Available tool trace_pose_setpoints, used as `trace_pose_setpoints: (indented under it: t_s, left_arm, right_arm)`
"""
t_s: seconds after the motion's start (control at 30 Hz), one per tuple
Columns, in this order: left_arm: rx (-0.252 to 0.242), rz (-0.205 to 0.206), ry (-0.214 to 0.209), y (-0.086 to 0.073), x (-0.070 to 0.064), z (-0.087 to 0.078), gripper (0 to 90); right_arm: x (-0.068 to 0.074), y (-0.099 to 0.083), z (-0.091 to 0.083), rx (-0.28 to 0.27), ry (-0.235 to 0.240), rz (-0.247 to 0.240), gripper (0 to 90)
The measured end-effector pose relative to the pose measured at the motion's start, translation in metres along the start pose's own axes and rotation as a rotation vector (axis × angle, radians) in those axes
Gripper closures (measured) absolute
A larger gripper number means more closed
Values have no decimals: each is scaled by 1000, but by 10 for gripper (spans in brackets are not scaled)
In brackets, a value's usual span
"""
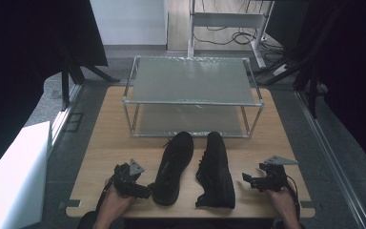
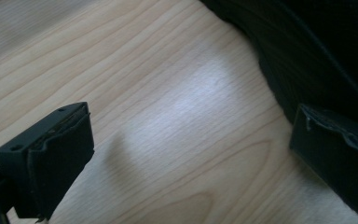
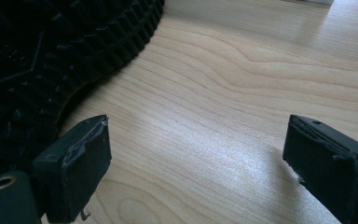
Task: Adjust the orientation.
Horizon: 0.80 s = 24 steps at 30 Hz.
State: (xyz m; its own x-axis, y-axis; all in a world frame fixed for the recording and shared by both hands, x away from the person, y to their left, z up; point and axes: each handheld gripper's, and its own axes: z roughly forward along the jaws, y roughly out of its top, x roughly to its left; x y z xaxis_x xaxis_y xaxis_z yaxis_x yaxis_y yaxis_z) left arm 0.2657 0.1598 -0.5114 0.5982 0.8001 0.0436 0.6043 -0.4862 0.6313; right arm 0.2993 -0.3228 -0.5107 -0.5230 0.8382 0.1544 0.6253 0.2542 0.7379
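So we've got two black shoes sitting side by side near the front of the wooden table [image 1: 109,143], toes pointing away from us toward a metal-framed rack [image 1: 193,95] with two frosted shelves at the back of the table. The left shoe [image 1: 173,167] sits upright, opening facing up, angled a bit so its toe leans right. The right shoe [image 1: 216,171] looks tipped onto its side; in the right gripper view its knobby tread [image 3: 42,60] is facing the camera at the left of the frame. Our left gripper [image 1: 138,183] is held low right next to the left shoe's heel end, and in the left gripper view its jaws are spread wide with only bare wood between them, while the shoe's dark side [image 2: 317,56] runs along just by the right-hand jaw. We can't quite tell if that jaw is actually touching the shoe or just beside it. Our right gripper [image 1: 250,180] sits off to the right of the right shoe, near but apart from it, and its jaws are also wide apart, gripping nothing, just woodgrain between them. Both hands come in from the table's near edge.
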Motion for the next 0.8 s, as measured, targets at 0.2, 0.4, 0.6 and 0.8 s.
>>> trace_pose_setpoints:
  t_s: [0.2, 0.4, 0.6, 0.8]
  left_arm:
    - [3, 22, -24, 3, -8, 2, 0]
    - [1, 47, -51, 7, -17, 5, 0]
    - [-1, 65, -59, 12, -24, 9, 0]
    - [-6, 55, -57, 13, -23, 11, 0]
  right_arm:
    - [0, 0, 0, 1, 1, -1, 78]
    - [0, 0, 0, 2, 1, -2, 78]
    - [0, 0, 1, 6, 2, -3, 78]
    - [1, 0, 1, 10, 3, -1, 78]
